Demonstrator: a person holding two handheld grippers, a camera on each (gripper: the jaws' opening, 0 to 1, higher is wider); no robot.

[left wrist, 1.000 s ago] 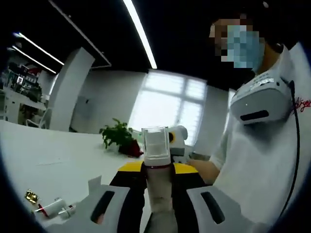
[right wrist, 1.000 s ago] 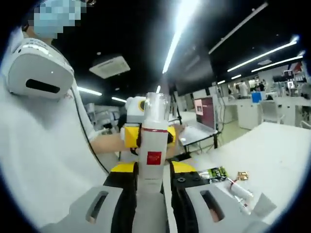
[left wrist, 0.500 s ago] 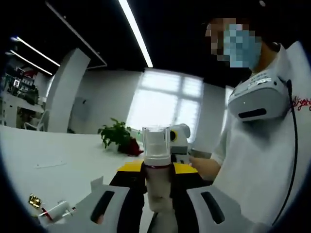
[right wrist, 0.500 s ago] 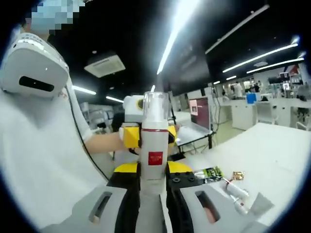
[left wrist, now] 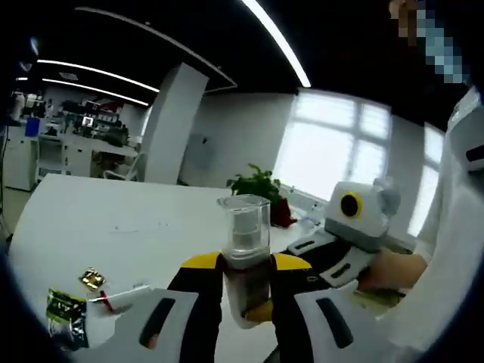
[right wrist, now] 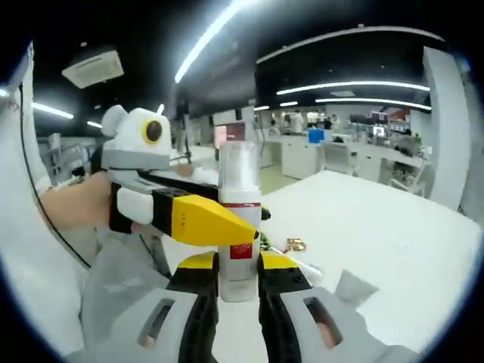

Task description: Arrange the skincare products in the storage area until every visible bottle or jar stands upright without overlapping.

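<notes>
My left gripper (left wrist: pixel 246 291) has its jaws clamped tight; my right gripper (right wrist: pixel 240 276) likewise. The two meet, jaws crossing, each held in a hand (right wrist: pixel 76 212).

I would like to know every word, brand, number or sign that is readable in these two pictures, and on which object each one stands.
No text can be read.
Red square label on the bottle held between the right gripper jaws: any print is too blurred.
Green packet on the white table: light marks, too small to read.
Screens and boards in the background: blurred, unreadable.
</notes>
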